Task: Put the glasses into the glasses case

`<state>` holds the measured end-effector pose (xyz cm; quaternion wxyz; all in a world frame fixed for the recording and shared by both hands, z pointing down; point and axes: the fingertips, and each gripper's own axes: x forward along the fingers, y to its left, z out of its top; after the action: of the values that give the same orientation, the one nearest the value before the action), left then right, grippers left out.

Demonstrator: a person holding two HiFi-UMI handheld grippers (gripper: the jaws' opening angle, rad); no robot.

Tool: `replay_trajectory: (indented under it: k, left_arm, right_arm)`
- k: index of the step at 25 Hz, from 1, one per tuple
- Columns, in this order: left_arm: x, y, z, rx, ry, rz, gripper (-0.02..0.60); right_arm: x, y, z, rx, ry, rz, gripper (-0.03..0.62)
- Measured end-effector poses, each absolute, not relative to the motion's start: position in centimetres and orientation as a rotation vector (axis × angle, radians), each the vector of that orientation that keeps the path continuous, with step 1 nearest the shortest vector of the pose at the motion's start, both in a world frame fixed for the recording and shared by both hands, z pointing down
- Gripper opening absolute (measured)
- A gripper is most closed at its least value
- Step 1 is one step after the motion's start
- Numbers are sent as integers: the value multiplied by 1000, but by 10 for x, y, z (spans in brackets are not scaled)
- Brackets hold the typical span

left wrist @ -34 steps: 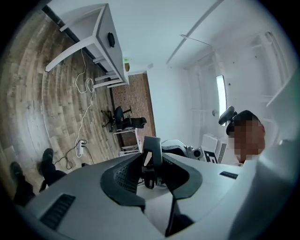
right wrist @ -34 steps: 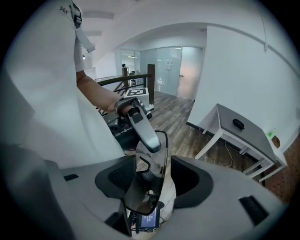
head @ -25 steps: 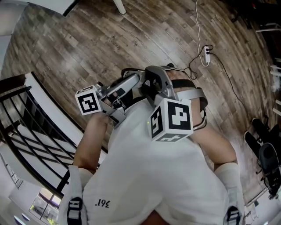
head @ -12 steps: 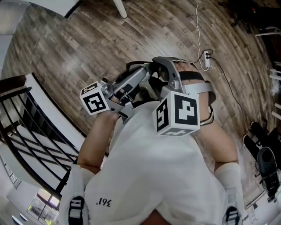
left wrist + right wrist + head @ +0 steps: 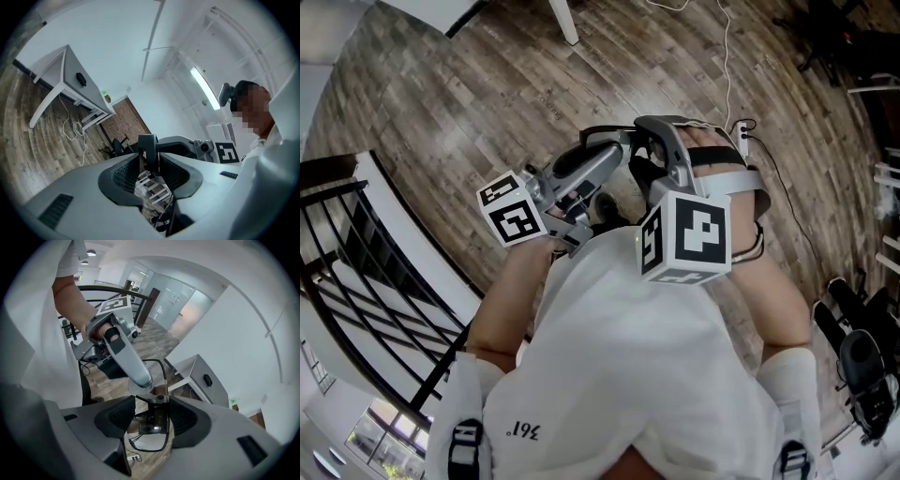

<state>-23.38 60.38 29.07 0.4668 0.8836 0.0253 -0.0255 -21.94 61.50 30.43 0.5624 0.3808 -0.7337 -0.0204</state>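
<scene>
Glasses stand between the jaws of the right hand-held gripper in the right gripper view. They are gripped about their middle, and the jaws have just been closing a little on them. The long axis of the glasses runs along the jaws, away and down towards the floor. One thin black rim reaches past the jaw tips and the other lens lies nearer the camera. The left hand-held gripper comes in from the upper left, its tip at the far rim. On a white worktop far off lies a small dark oval thing, too small to tell whether it is the case.

In the left gripper view, a dark upright piece fills the gap between the pads. I take it for part of the glasses, so this hand-held gripper looks closed on them too. The right one lies just behind.

In the head view, both tools meet in the air before the person's white shirt, well above the wooden floor.

By my judgement the glasses are light and fragile, with a thin frame that bends and slick lenses that scratch. The best hold is at the bridge or a hinge, never on a lens.
</scene>
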Motion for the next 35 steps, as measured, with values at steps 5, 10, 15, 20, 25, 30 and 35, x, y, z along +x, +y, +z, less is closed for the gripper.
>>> replay_trajectory:
  k: [5,10,15,20,25,30,35]
  left_arm:
    - [-224,593,292,2352,-62,27,152]
    - [-206,579,302,2459,-188,96,163]
    - [-171,560,307,2554,-328,150,179]
    - [-128,534,303,2585,-455,174,190]
    - [-97,518,301,2582,-549,157,193]
    - [-86,490,302,2575,-632,175,261]
    - [-81,456,301,2579,-640,164,282]
  right_arm:
    - [-199,600,302,901,-1707,-73,233]
    - [-180,586,313,886,-1723,-92,233]
    - [-143,566,319,841,-1752,-135,233]
    - [-99,537,314,781,-1785,-199,233]
    - [-66,520,312,736,-1811,-256,232]
    - [-51,498,309,733,-1815,-282,232]
    - [-45,465,307,751,-1819,-299,232]
